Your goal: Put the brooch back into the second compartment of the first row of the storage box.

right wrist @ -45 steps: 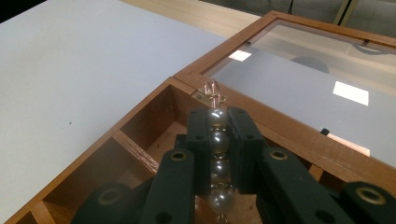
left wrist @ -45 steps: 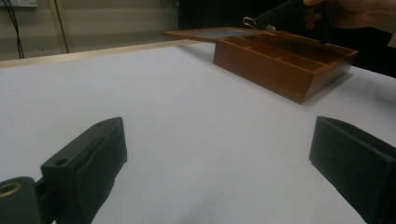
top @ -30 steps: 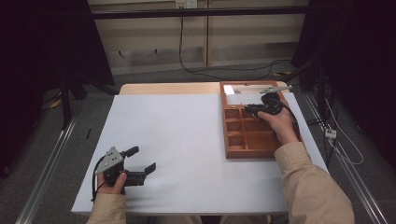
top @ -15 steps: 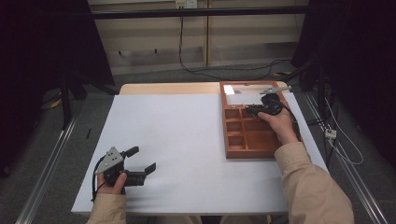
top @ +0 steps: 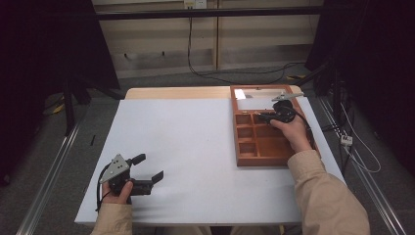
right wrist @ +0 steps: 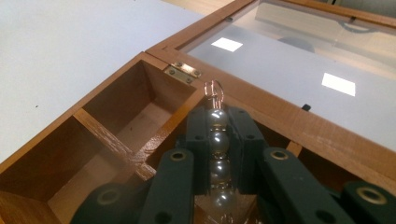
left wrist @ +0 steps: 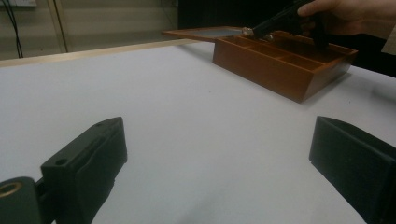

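No readable text, label, brand, number or sign appears on any surface at the table or beyond it.

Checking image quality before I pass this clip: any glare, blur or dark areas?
High view: table evenly lit, surroundings dark, a bright glare patch on the glass lid. Right gripper view: white light reflections on the lid, beads sharp between shut jaws. Left gripper view: near jaws soft, box fairly clear.
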{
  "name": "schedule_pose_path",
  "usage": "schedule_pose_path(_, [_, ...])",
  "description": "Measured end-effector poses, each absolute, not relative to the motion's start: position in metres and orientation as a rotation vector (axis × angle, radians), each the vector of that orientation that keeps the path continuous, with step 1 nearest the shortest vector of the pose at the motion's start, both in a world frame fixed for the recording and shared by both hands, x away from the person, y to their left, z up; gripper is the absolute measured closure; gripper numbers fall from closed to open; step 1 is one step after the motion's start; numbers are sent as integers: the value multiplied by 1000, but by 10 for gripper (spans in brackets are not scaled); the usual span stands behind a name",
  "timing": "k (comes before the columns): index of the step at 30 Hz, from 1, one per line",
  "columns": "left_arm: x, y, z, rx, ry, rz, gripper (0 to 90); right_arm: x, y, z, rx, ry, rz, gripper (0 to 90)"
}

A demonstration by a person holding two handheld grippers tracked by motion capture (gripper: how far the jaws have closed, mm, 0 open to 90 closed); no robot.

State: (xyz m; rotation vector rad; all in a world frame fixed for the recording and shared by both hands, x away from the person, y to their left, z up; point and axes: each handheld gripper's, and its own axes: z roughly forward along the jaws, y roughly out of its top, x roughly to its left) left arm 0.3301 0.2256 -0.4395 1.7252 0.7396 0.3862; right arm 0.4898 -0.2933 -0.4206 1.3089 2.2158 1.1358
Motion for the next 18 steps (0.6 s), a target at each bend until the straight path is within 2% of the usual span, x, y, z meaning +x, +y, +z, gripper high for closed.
schedule_pose_path(18, [330, 224, -440, 1727, 743, 383, 40, 488, -293, -421, 1329, 2238, 1090, 794])
